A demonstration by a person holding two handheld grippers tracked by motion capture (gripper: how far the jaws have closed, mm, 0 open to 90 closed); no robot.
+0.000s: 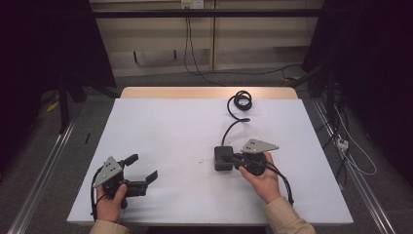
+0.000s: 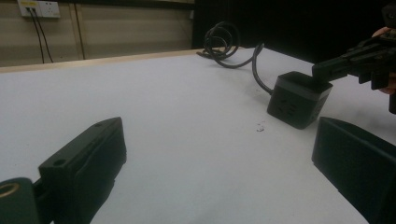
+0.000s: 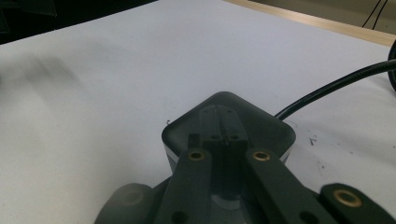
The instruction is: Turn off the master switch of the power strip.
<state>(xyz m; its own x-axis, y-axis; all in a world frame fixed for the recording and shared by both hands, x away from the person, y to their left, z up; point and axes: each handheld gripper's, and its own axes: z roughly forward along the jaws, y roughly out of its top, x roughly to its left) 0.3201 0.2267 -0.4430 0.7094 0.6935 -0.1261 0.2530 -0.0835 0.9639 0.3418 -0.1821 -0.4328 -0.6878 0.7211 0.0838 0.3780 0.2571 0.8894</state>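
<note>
A black cube-shaped power socket (image 1: 223, 158) (image 2: 299, 100) (image 3: 229, 116) rests on the white table (image 1: 170, 126), right of the middle. Its black cable (image 1: 241, 105) (image 2: 224, 42) (image 3: 336, 88) runs back to a coil near the far edge. My right gripper (image 1: 233, 158) (image 2: 322, 70) (image 3: 217, 140) is shut, and its tips lie over the cube's top face; I cannot tell whether they touch it. At the front left my left gripper (image 1: 143, 167) (image 2: 219, 154) lies low on the table, open, with nothing between its jaws.
A wall socket (image 1: 191, 4) (image 2: 39, 8) with leads hangs behind the table. Small dark marks (image 1: 200, 161) (image 2: 259, 127) dot the tabletop left of the cube. More cables and a plug (image 1: 342, 143) lie on the floor at the right.
</note>
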